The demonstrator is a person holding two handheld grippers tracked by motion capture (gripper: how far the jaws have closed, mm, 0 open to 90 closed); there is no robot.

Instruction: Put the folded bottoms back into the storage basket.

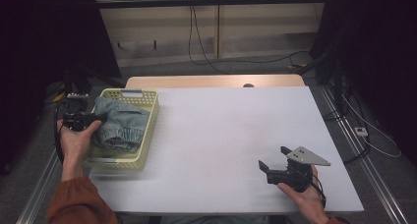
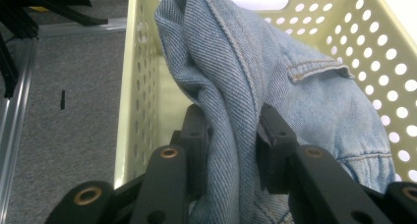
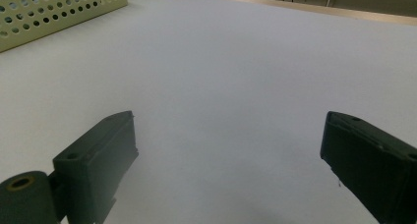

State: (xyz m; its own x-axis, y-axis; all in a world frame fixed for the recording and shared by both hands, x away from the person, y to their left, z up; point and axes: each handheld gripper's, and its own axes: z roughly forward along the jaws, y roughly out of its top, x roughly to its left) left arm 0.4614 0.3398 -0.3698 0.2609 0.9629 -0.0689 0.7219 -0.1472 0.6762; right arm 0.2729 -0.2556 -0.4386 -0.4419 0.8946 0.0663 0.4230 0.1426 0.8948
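A light-blue denim garment [image 1: 120, 123] lies bunched in a pale yellow perforated basket [image 1: 147, 130] at the table's left. My left gripper [image 1: 98, 118] reaches in over the basket's left rim. In the left gripper view its jaws [image 2: 233, 121] are shut on a raised fold of the denim [image 2: 275, 62], with the basket wall [image 2: 142, 86] behind. My right gripper [image 1: 273, 157] rests low over the white table [image 1: 221, 130] at the front right, open, its jaws wide apart with nothing between them [image 3: 228, 130].
The basket's corner [image 3: 49, 13] appears far off in the right gripper view. A wooden strip [image 1: 211, 81] runs along the table's far edge. Metal rails [image 1: 359, 155] flank the table, and cables [image 1: 236, 62] lie on the grey floor beyond.
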